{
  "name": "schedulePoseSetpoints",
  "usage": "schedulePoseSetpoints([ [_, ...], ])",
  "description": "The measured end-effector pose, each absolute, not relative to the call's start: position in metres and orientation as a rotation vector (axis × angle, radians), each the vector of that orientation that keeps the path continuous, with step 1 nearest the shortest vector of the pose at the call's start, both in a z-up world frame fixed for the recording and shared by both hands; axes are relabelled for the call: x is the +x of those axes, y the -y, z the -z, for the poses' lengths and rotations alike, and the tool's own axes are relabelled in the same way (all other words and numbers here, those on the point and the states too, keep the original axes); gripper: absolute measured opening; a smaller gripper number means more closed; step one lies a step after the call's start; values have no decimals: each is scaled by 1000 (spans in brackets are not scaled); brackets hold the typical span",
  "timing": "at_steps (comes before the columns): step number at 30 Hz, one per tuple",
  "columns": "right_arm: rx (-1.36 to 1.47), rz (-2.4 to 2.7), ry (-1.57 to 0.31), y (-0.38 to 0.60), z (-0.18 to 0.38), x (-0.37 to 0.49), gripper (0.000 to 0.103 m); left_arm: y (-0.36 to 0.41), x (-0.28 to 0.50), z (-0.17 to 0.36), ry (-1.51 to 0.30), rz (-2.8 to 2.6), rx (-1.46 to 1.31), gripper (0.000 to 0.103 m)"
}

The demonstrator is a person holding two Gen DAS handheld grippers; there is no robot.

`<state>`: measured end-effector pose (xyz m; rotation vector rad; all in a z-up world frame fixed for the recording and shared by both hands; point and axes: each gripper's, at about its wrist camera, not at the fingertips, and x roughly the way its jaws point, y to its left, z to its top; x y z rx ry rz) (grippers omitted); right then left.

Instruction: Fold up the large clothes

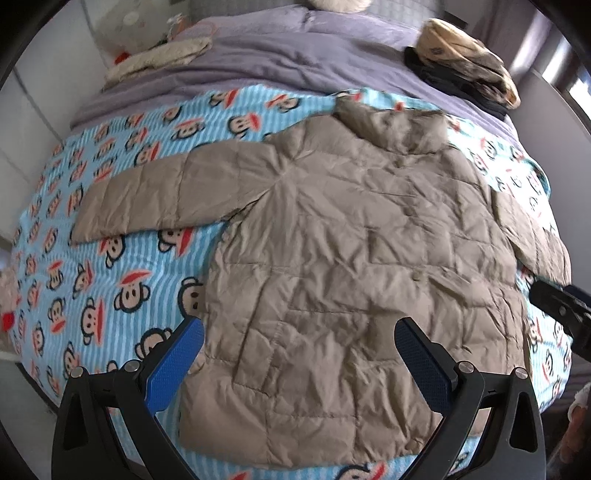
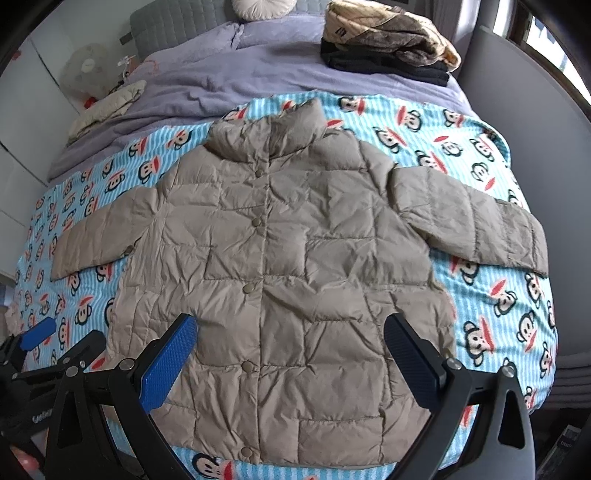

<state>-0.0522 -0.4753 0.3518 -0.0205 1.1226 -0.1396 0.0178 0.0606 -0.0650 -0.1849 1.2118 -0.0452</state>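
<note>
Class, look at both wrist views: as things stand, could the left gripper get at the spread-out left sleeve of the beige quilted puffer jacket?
Probably yes. The left gripper is open and empty, and the sleeve lies flat on the monkey-print blanket with nothing on or before it.

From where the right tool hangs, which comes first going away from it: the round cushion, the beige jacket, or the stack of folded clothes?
1. Beige jacket, directly under the right tool.
2. Stack of folded clothes, far right on the bed.
3. Round cushion, at the headboard, farthest.
</note>
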Motion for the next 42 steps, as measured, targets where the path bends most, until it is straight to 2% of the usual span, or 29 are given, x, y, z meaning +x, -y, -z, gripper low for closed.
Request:
schedulePoseSetpoints([
  [7, 69, 27, -1084, 446, -320, -7, 102, -149, 58, 119, -1156, -27, -338, 103],
  [15, 44, -67, -1227, 384, -257, 40, 102, -309, 97, 199, -1069, -157, -761, 103],
  [19, 17, -126, -1313, 355, -224, 49, 102, -357, 117, 228, -1044, -179, -840, 103],
  [22, 29, -159, -1355, 338, -211, 49, 102, -381, 131, 237, -1018, -192, -905, 103],
  [29, 73, -255, -1282, 287, -190, 100, 102, -415, 164, 232, -913, -265, -905, 103],
  [30, 87, -271, -1275, 279, -188, 105, 102, -418, 167, 231, -906, -293, -890, 99],
  [31, 100, -288, -1263, 270, -185, 115, 103, -421, 169, 232, -901, -312, -874, 78],
  [32, 105, -302, -1246, 259, -179, 130, 102, -422, 170, 232, -905, -314, -865, 61],
  [33, 109, -309, -1236, 252, -177, 133, 102, -423, 173, 236, -914, -285, -868, 22],
  [34, 116, -317, -1228, 243, -170, 145, 102, -424, 175, 238, -914, -239, -876, 6],
  [36, 140, -321, -1225, 231, -160, 157, 101, -423, 173, 231, -898, -233, -836, 6],
  [37, 165, -324, -1228, 225, -153, 164, 90, -420, 172, 223, -879, -219, -796, 6],
  [38, 189, -338, -1236, 219, -149, 166, 52, -417, 171, 213, -859, -203, -766, 6],
  [40, 254, -379, -1285, 210, -131, 173, 6, -411, 168, 190, -815, -163, -724, 6],
  [42, 280, -385, -1291, 207, -118, 177, 6, -403, 165, 163, -760, -103, -695, 6],
])
